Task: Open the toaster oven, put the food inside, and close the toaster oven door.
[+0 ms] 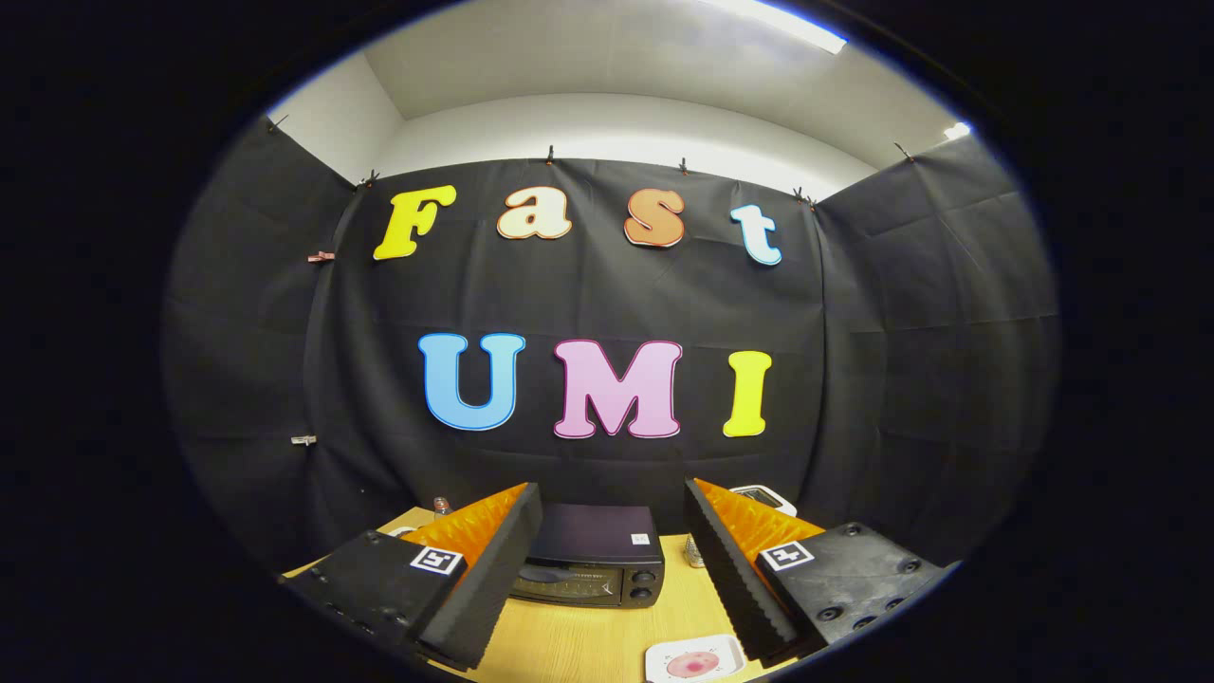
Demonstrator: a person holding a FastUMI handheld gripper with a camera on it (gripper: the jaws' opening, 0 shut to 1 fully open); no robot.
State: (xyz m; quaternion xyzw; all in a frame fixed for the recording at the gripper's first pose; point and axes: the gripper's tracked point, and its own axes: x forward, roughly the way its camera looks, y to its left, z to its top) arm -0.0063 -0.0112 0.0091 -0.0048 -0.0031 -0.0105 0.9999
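A black toaster oven (593, 560) stands on the wooden table (569, 645), beyond my fingers and seen between them; its door looks closed. Nearer to me, just inside the right finger (730, 569), lies a small white plate (692, 658) with a pink piece of food on it. My gripper (612, 507) is held above the table, wide open, with nothing between its fingers. The left finger (493, 560) covers the oven's left end.
Behind the left finger stands a small glass jar (441, 506). Behind the right finger I see a white object (763, 495) and a small ribbed cup (693, 550) next to the oven. Black cloth walls close the booth on three sides.
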